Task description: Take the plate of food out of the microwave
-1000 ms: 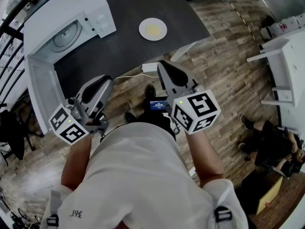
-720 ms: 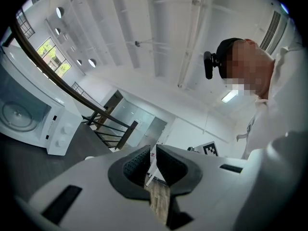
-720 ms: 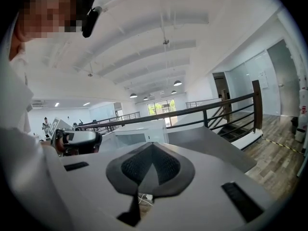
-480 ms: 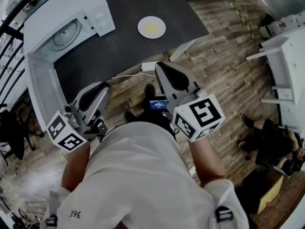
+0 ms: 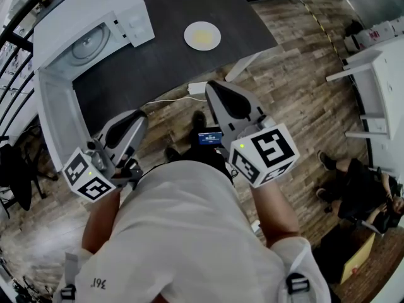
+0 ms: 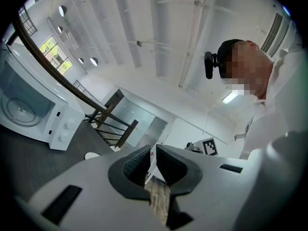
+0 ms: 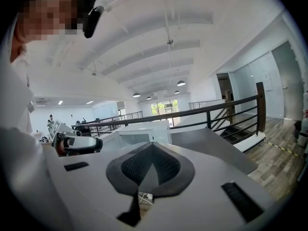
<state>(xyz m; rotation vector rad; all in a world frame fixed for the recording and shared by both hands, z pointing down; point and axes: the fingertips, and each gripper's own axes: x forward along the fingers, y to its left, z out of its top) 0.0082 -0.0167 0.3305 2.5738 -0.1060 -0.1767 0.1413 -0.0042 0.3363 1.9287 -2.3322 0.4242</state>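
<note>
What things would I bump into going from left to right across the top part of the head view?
open microwave → plate of food on the dark table → white shelf unit at the far right

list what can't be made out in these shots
- The food on the plate: too small in the head view, just a yellowish patch.
- Same plate in the left gripper view: a white sliver, its lower edge behind the left gripper.
- Knob markings on the microwave: too small in both those views.
</note>
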